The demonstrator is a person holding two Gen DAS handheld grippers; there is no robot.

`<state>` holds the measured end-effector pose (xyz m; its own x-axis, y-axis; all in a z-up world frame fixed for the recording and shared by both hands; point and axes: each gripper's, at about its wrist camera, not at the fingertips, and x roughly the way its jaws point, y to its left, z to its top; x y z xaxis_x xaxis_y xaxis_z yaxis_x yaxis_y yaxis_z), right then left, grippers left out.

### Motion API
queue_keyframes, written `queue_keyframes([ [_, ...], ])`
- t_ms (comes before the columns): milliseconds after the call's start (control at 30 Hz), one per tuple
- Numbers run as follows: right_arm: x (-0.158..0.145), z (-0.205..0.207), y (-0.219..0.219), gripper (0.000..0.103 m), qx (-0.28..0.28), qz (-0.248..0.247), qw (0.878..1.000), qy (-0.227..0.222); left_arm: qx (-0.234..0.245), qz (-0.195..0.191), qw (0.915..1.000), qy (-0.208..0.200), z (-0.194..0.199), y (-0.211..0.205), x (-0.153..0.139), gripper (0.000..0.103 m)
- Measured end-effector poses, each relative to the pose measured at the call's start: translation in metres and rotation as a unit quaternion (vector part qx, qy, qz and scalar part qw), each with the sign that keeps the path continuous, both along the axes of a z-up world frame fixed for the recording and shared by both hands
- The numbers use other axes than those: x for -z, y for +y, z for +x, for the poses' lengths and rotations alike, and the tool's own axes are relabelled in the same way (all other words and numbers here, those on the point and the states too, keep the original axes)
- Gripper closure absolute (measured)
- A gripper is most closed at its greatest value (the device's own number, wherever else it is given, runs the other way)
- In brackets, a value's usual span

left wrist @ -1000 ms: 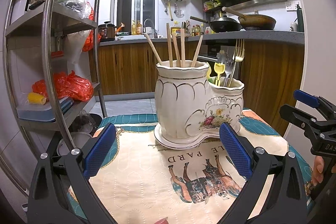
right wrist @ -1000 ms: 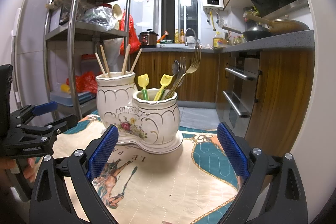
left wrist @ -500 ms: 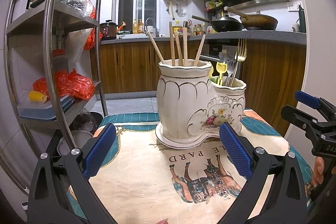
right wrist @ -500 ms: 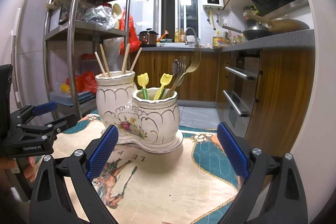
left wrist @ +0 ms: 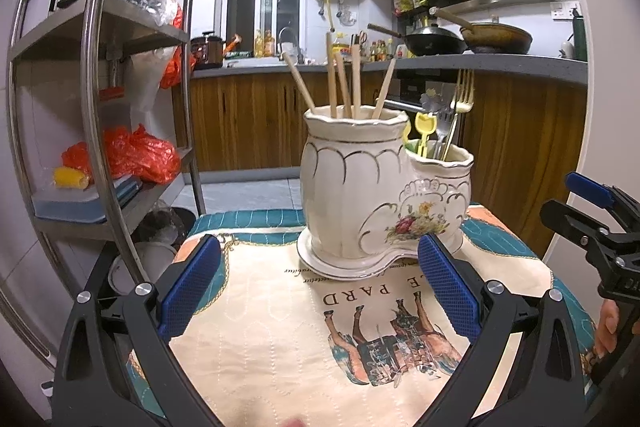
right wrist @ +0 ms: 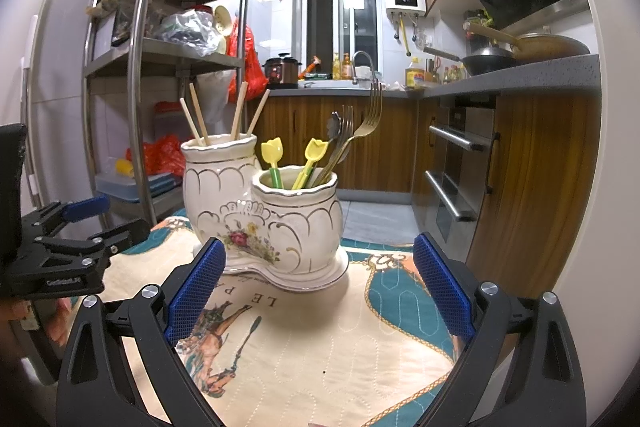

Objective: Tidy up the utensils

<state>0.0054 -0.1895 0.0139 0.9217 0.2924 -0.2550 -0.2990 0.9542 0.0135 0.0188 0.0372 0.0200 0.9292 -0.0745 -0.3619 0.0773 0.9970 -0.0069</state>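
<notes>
A white ceramic double utensil holder (left wrist: pixel 360 203) stands on a horse-print cloth (left wrist: pixel 304 339); it also shows in the right wrist view (right wrist: pixel 256 219). Its tall pot holds several wooden chopsticks (left wrist: pixel 340 87). Its low pot holds two yellow plastic spoons (right wrist: pixel 294 157), metal forks (right wrist: pixel 368 115) and a spoon. My left gripper (left wrist: pixel 320 283) is open and empty, short of the holder. My right gripper (right wrist: pixel 320 287) is open and empty, in front of the low pot. Each gripper shows at the edge of the other's view, the right one (left wrist: pixel 592 223) and the left one (right wrist: pixel 76 231).
A steel shelf rack (left wrist: pixel 100 99) with bags and boxes stands to the left of the table. Wooden kitchen cabinets (right wrist: pixel 532 187) and a grey counter with pans (left wrist: pixel 472 39) stand behind and to the right. The table edge lies just behind the holder.
The left gripper has shifted slightly, so the holder sits a little more to the right and closer in its view. The right gripper has barely moved. Both stayed open.
</notes>
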Motion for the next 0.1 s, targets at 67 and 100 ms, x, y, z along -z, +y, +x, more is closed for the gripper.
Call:
queue_keyframes([
  [67,-0.0001,0.0000,0.0000,0.009,0.000,0.000,1.000,0.000,0.000,-0.004,1.0000,0.002,0.0010,0.0012,0.0000,0.006],
  [100,-0.0001,-0.0003,0.0003,0.009,0.000,0.000,1.000,0.000,-0.001,-0.006,1.0000,0.003,0.0010,0.0016,0.0001,0.006],
])
